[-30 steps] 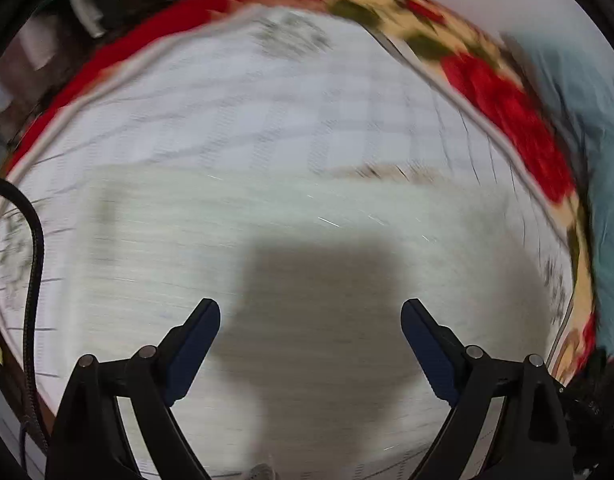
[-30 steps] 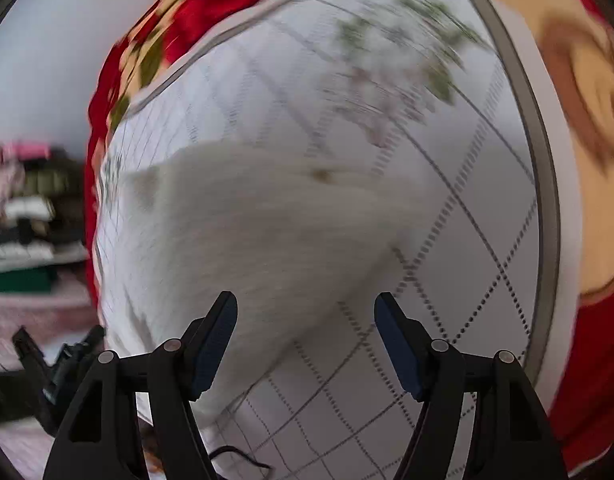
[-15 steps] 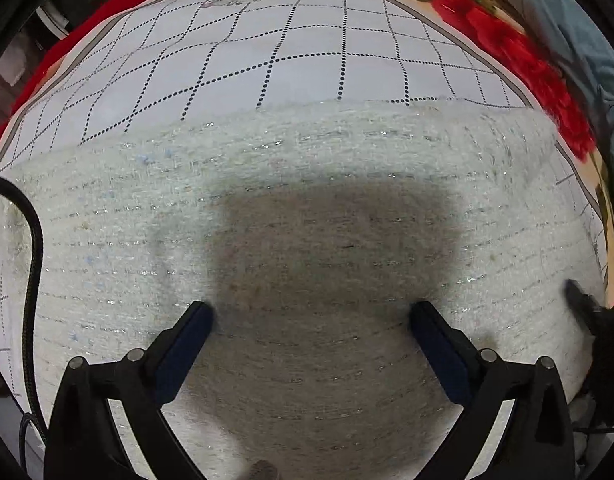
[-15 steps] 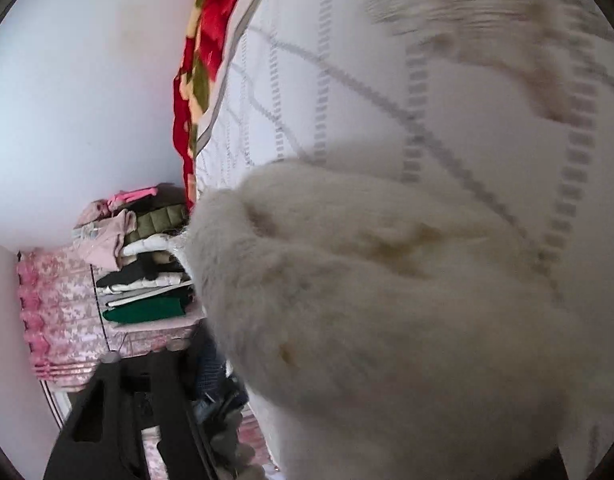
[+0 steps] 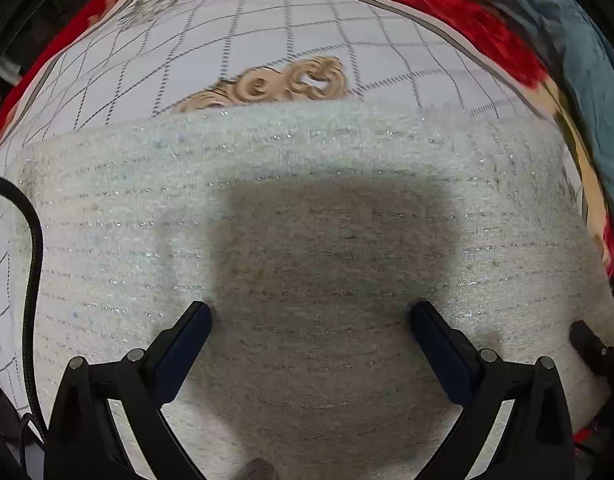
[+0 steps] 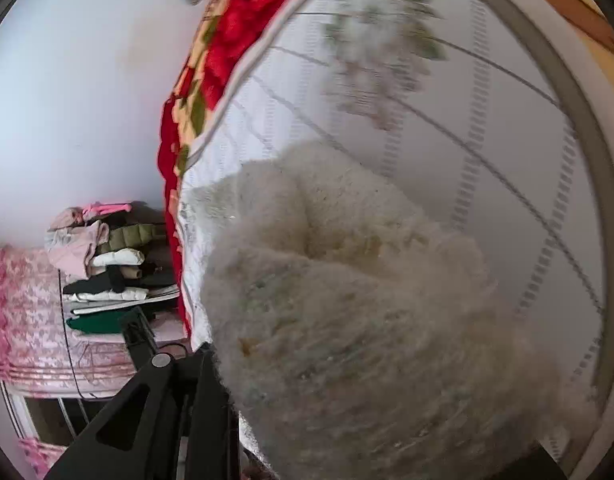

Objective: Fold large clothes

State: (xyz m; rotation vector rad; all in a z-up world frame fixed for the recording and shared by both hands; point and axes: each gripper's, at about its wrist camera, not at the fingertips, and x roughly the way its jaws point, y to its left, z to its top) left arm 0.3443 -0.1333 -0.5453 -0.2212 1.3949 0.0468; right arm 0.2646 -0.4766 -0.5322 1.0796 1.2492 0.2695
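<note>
A cream-white knitted garment (image 5: pixel 307 208) with thin glittery stripes lies spread flat on the bed's white grid-patterned cover (image 5: pixel 267 32). My left gripper (image 5: pixel 309 320) is open, its fingers wide apart just above the garment's near part. In the right wrist view the same garment (image 6: pixel 347 300) is bunched up in a thick fold right in front of the lens and hides the right finger. Only the left finger (image 6: pixel 203 384) of my right gripper shows, pressed against the fabric. The right gripper's black tip (image 5: pixel 587 340) shows at the garment's right edge in the left wrist view.
A red floral blanket (image 5: pixel 447 12) borders the cover, with blue cloth (image 5: pixel 579 48) at the far right. A black cable (image 5: pixel 31 264) hangs at the left. In the right wrist view a stack of folded clothes (image 6: pixel 107 264) sits beyond the bed near a white wall.
The left gripper has come down close over the garment and stays open. The right gripper has gone into the garment's edge, and the fabric is now lifted and bunched over it.
</note>
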